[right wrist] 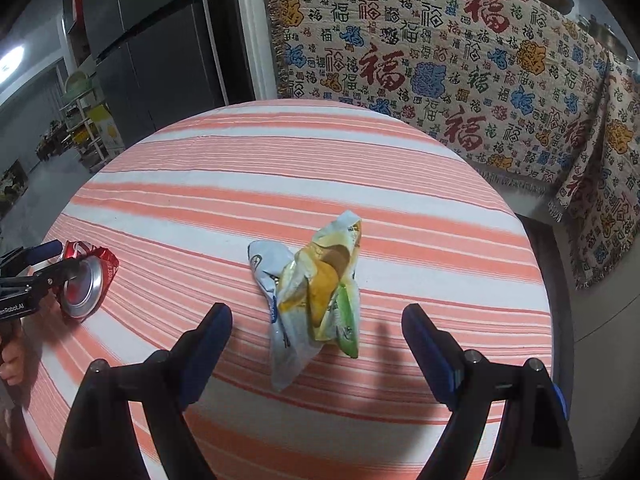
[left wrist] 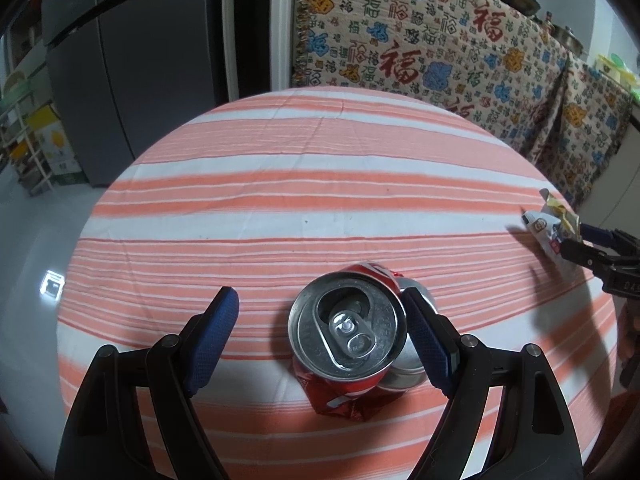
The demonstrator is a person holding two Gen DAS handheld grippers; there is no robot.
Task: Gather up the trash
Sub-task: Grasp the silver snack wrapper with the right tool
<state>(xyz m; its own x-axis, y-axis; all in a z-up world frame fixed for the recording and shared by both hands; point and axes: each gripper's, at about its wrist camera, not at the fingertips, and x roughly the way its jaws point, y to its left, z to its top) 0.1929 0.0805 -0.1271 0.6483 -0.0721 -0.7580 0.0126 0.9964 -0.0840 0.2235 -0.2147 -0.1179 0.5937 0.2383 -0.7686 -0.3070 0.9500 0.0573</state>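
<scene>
A crushed red soda can (left wrist: 348, 340) lies on the striped tablecloth (left wrist: 304, 184), its silver top facing the camera. My left gripper (left wrist: 320, 304) is open around it; the right finger touches or nearly touches the can, the left finger stands apart. The can also shows at the far left of the right wrist view (right wrist: 86, 276), with the left gripper beside it. A crumpled white, yellow and green snack wrapper (right wrist: 316, 296) lies on the cloth. My right gripper (right wrist: 316, 324) is open, its fingers wide on either side of the wrapper's near end, apart from it. The wrapper shows in the left wrist view (left wrist: 552, 228).
The table is round with an orange-and-white striped cloth (right wrist: 280, 168). A patterned blanket (left wrist: 432, 44) covers furniture behind it. A grey refrigerator (left wrist: 132, 72) stands at the back left, with shelves (left wrist: 36, 144) beside it. The floor drops off past the table's left edge.
</scene>
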